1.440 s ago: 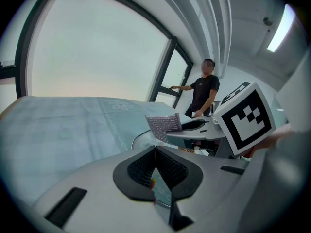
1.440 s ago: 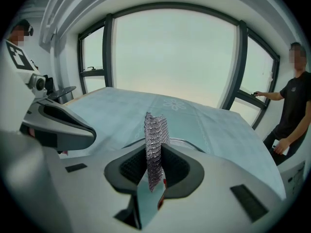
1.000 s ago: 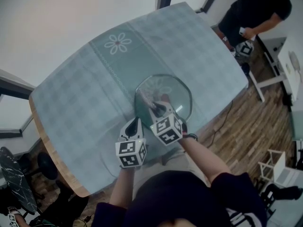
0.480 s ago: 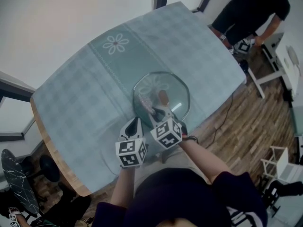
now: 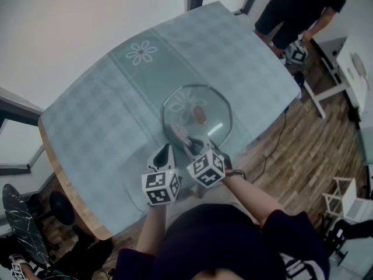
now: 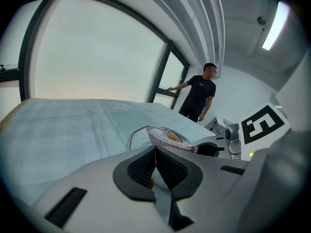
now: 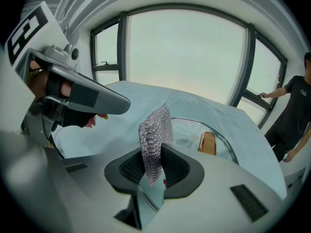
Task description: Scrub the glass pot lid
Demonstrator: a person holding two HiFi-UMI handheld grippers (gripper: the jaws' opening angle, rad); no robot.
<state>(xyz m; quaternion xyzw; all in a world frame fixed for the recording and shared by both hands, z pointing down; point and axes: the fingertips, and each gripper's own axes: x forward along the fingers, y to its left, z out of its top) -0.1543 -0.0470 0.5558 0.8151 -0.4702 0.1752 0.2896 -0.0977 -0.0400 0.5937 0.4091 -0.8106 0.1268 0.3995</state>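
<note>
The round glass pot lid (image 5: 182, 101) lies on the teal checked tablecloth, its brown wooden knob (image 5: 200, 115) uncovered. My right gripper (image 5: 195, 146) is shut on a silver chain-mail scrubber (image 5: 179, 134), which hangs over the lid's near rim. In the right gripper view the scrubber (image 7: 154, 140) stands up between the jaws, with the lid (image 7: 187, 130) and knob (image 7: 207, 142) beyond. My left gripper (image 5: 165, 154) is shut just short of the lid's near-left rim. In the left gripper view its jaws (image 6: 155, 152) meet with nothing between them, and the lid (image 6: 138, 135) lies just ahead.
The table (image 5: 105, 115) ends close to me and at the right, above wooden floor. A person in black (image 5: 297, 7) stands at the far right corner beside another marker cube (image 5: 296, 52). White furniture (image 5: 349, 69) is at the right; a dark stool (image 5: 17, 214) at the lower left.
My right gripper has drawn back with the scrubber from the lid's middle to its near rim, baring the knob. The left gripper has stayed put.
</note>
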